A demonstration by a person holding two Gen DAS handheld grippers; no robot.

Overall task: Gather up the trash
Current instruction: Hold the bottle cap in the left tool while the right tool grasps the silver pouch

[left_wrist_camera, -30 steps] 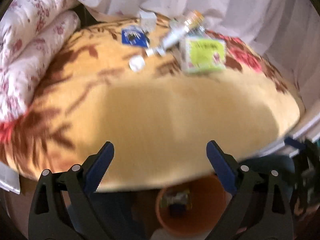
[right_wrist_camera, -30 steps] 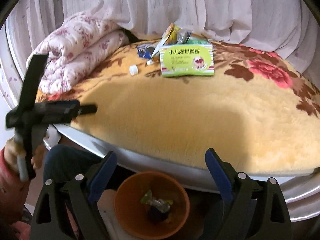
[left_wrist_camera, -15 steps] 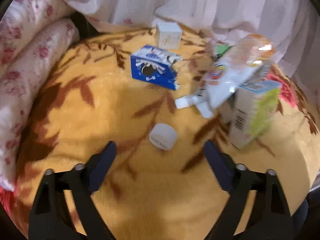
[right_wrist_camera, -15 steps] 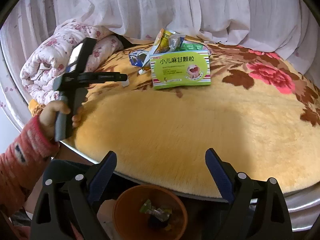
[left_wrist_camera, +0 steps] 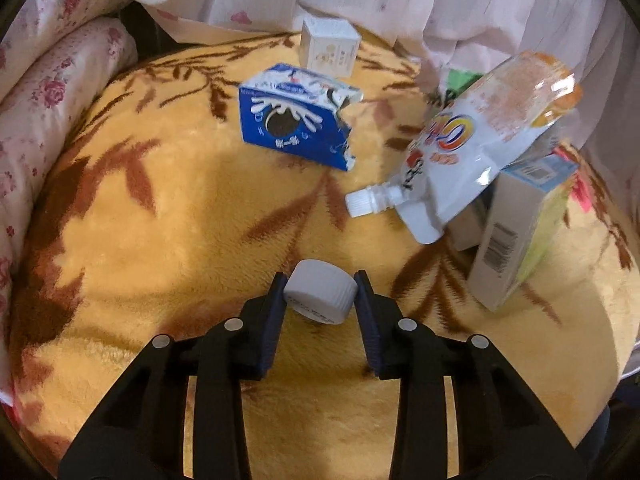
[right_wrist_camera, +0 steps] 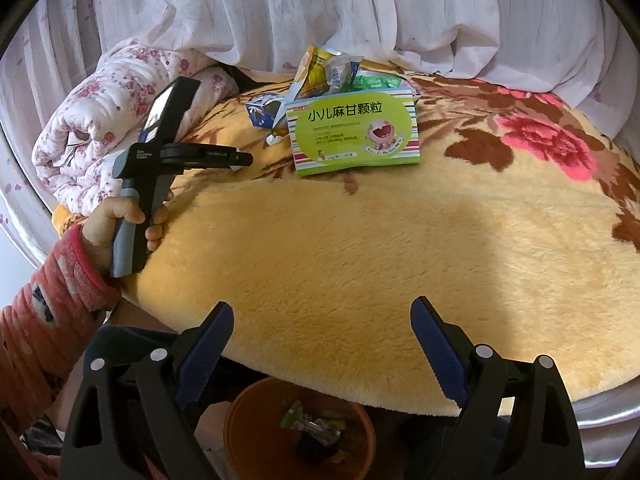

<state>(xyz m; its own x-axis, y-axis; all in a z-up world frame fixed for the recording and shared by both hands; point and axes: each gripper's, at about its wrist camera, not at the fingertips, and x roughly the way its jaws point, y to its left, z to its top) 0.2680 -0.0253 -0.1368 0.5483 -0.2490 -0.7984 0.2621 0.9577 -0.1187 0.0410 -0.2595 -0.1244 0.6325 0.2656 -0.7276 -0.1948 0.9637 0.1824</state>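
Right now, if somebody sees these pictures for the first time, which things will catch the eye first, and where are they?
First, the white bottle cap pinched between the fingers of the left gripper, low on the yellow floral blanket. Behind it lie a torn blue carton and a spouted pouch leaning on a box. In the right wrist view, a green medicine box stands out, with an orange bin below the open right gripper.
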